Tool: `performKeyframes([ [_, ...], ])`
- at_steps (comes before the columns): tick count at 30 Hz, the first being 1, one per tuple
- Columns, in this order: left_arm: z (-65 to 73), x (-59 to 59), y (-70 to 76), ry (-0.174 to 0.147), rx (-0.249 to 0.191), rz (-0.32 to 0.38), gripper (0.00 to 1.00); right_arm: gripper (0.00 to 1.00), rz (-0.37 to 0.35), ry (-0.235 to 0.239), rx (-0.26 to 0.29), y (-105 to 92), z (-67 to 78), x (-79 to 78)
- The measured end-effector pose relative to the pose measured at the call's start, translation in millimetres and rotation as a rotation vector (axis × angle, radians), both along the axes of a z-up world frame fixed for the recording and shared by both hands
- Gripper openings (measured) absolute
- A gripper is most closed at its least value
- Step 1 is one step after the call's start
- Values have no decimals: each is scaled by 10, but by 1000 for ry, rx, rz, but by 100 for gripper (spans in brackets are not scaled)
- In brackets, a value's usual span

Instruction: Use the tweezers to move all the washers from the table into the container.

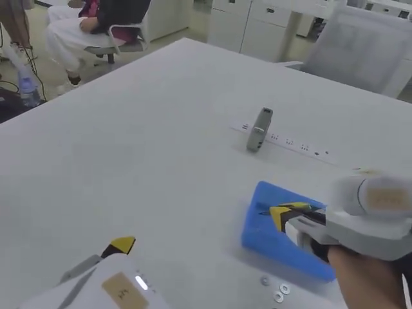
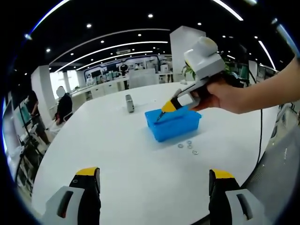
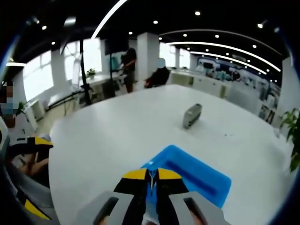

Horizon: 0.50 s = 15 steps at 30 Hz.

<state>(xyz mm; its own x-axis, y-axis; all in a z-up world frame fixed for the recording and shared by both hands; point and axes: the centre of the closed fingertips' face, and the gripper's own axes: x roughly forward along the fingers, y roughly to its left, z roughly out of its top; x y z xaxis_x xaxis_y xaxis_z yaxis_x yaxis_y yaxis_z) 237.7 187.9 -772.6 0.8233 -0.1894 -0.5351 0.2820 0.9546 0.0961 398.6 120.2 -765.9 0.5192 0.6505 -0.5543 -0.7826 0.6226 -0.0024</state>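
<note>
The blue container sits on the white table. Three small washers lie on the table just in front of it. My right gripper hovers over the container's near-left corner, its jaws shut on thin dark tweezers whose tip points down into the container. My left gripper is held low at the near left, open with nothing between its fingers.
A small grey device stands on a white power strip beyond the container. People sit and stand at the far side of the room. A grey chair stands behind the table.
</note>
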Motion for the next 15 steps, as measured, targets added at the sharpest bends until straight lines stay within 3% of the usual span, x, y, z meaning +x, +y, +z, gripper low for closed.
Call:
performKeyframes([
  [6, -3, 0, -1, 0, 3, 0, 99, 2, 11, 8, 4, -123, 145, -182],
  [12, -13, -4, -4, 4, 7, -1, 99, 2, 23, 40, 0, -221, 179, -322],
  [15, -16, -4, -6, 6, 7, -2, 99, 2, 41, 66, -24, -236, 117, -396],
])
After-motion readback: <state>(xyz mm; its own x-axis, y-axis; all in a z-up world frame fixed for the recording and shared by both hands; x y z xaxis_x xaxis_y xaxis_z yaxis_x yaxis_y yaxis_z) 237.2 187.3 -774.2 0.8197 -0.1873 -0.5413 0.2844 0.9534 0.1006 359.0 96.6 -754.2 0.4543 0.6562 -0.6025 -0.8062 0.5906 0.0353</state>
